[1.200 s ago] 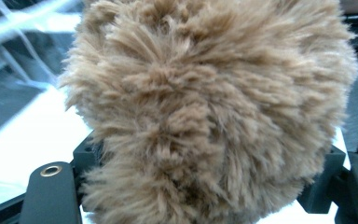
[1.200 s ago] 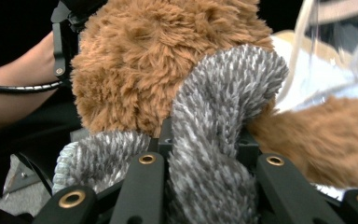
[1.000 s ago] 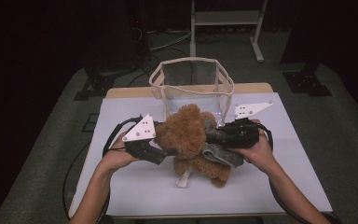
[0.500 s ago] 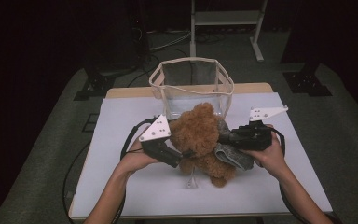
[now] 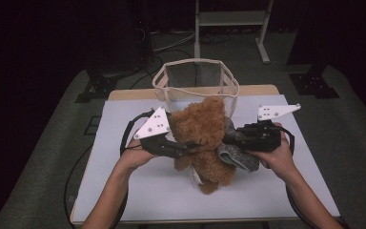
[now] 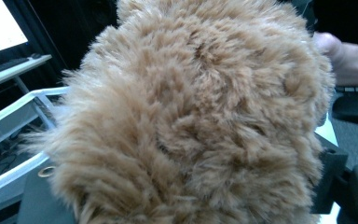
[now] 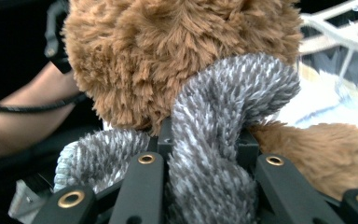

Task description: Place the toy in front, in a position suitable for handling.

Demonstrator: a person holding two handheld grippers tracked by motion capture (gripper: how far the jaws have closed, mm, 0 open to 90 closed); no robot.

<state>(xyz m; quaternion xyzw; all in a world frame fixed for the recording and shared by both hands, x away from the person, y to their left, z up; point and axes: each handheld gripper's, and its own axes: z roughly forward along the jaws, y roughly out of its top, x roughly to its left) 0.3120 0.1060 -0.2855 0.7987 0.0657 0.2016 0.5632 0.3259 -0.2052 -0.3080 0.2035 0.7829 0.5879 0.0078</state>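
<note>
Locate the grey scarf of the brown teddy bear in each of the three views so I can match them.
High view: the grey scarf hangs at centre right, between the teddy bear and the right tongs.
Left gripper view: I cannot make it out; brown fur fronts the lens.
Right gripper view: it loops up from bottom centre, pinched between the black jaws.
Shared landmark: the white mesh basket.

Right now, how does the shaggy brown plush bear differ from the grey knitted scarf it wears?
The shaggy brown plush bear has long, tufted brown fur; the grey knitted scarf has short, flecked grey and white pile. The bear is the bulkier, lifted between both grippers; the scarf is a narrow band curling off it. The left gripper presses the bear's side, while the right gripper pinches the scarf. Both are soft fabric and are off the white table.
</note>
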